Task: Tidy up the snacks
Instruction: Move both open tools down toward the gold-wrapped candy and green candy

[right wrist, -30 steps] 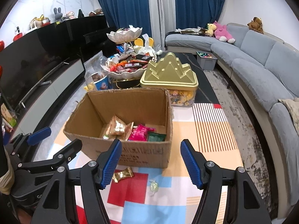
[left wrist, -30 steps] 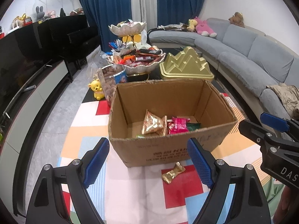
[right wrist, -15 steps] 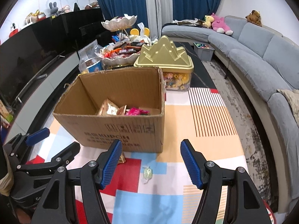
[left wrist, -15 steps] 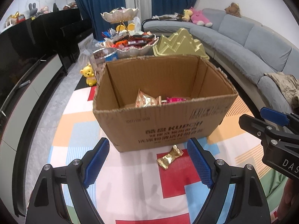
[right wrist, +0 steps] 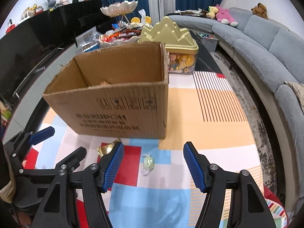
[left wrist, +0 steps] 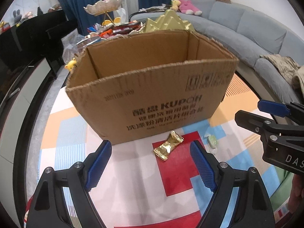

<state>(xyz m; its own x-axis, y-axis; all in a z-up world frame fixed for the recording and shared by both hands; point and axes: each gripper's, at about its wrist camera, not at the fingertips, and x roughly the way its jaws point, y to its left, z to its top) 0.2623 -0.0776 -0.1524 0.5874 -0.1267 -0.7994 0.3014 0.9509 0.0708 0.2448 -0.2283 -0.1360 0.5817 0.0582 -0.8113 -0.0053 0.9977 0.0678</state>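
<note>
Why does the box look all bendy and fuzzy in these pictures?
In the left wrist view the fisheye lens bows the cardboard box outward and its print is slightly smeared, while the gold candy between the open left claw looks sharper. In the right wrist view the sofa curves along the edge, and black corners frame the round picture.
</note>
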